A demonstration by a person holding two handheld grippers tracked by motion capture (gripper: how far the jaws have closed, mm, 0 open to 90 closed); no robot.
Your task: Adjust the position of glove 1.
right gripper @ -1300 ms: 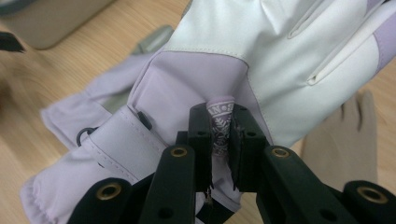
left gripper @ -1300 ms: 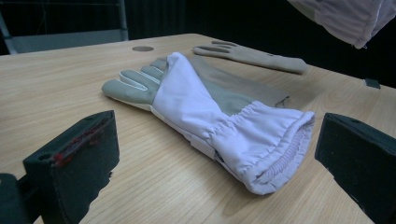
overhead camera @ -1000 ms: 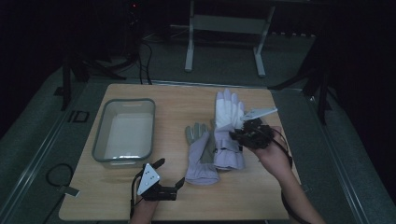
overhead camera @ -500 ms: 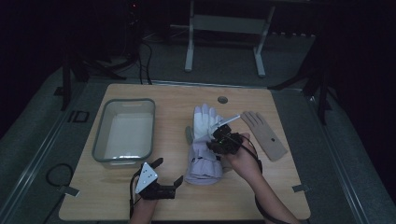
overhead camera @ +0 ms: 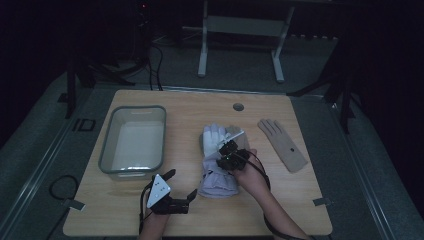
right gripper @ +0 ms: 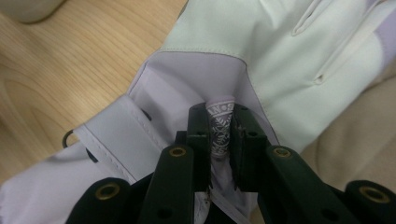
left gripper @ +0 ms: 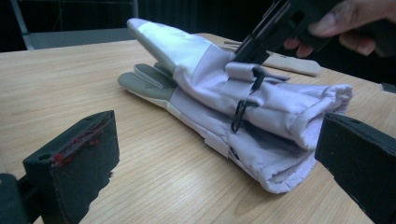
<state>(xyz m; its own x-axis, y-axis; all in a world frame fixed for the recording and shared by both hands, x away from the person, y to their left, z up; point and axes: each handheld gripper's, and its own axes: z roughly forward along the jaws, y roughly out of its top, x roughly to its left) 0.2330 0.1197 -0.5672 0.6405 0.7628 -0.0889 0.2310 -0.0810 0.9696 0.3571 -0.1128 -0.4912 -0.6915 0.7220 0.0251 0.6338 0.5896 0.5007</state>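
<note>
Two lilac-and-white gloves lie stacked in the middle of the table. The upper glove (overhead camera: 214,136) (left gripper: 196,60) (right gripper: 261,46) rests on the lower glove (overhead camera: 218,184) (left gripper: 154,84), whose grey fingers stick out beneath it. My right gripper (overhead camera: 228,152) (left gripper: 252,44) (right gripper: 219,126) comes down on the upper glove's back and is shut on a small patterned lilac tab there. My left gripper (overhead camera: 181,183) (left gripper: 215,144) sits low at the table's front, open, with nothing between its fingers, pointing at the glove cuffs from a short way off.
A clear plastic bin (overhead camera: 106,145) stands at the left of the table. A flat beige glove (overhead camera: 282,145) lies to the right of the stack. A round hole (overhead camera: 238,107) sits near the table's far edge. A metal stand is beyond the table.
My right gripper carried the upper glove left and down onto the other glove, uncovering the beige glove at the right. The left gripper stayed where it was.
</note>
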